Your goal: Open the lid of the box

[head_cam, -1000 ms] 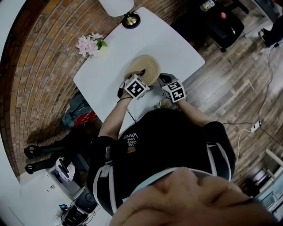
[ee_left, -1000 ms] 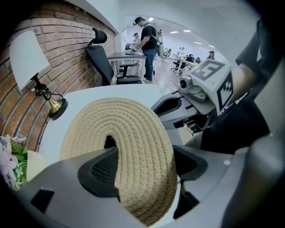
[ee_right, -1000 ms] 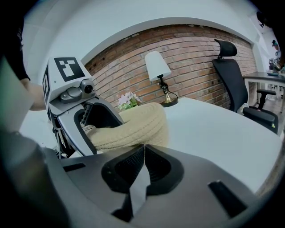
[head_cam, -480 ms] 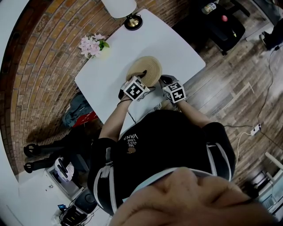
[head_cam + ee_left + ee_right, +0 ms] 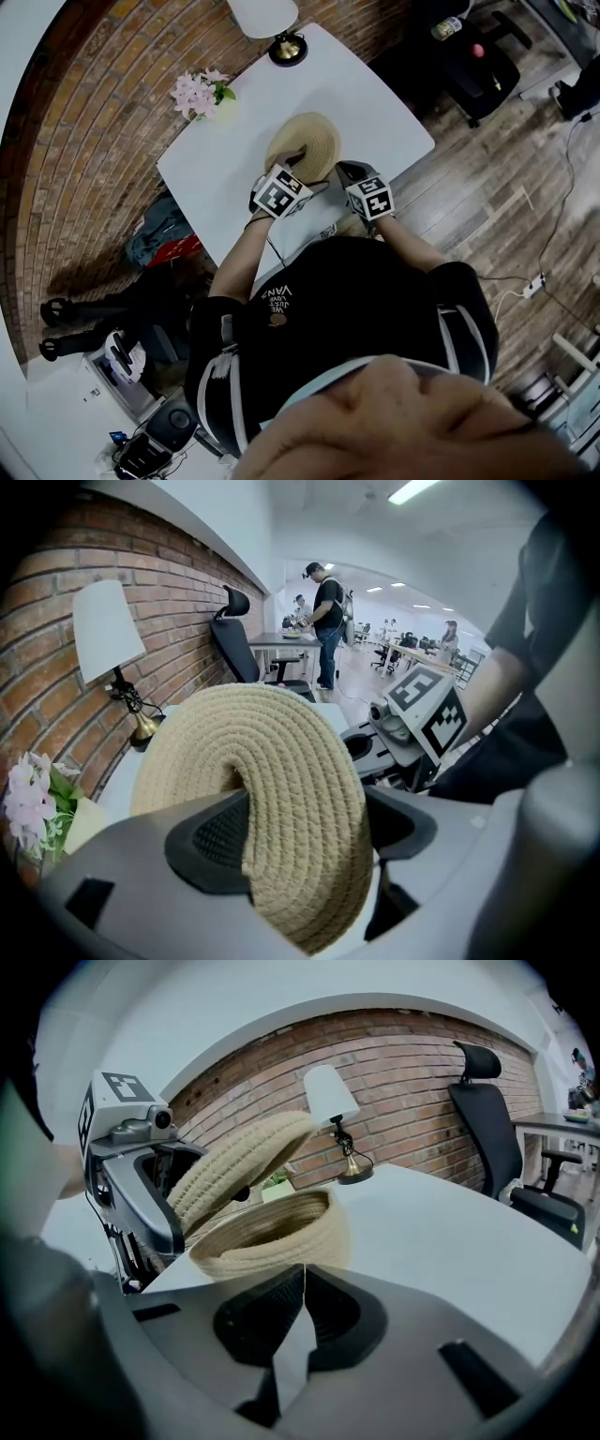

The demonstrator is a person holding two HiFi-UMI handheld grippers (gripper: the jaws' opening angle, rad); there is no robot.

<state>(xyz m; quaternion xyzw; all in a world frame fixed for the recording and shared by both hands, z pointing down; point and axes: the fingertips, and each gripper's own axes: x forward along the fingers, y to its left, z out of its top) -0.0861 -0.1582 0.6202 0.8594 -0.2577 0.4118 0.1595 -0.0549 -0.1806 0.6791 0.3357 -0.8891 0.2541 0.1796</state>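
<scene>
A round woven rope box [image 5: 274,1232] stands on the white table [image 5: 366,94]. Its matching woven lid [image 5: 267,789] is raised and tilted off the box on the near side, seen as a slanted disc [image 5: 246,1162] above the open box. My left gripper [image 5: 300,832] is shut on the lid's rim, one pad on each face. In the head view the lid [image 5: 307,141] hides the box, with my left gripper [image 5: 294,165] at its near edge. My right gripper [image 5: 302,1321] is shut on nothing, just short of the box, right of the left gripper [image 5: 141,1171].
A table lamp [image 5: 279,36] with a brass base stands at the table's far end, with pink flowers [image 5: 197,92] at the far left edge. A black office chair [image 5: 489,1124] stands beyond the table. People stand at desks [image 5: 328,621] further back in the room.
The left gripper has shifted slightly up and left with the lid's rim in it. The right gripper has barely moved.
</scene>
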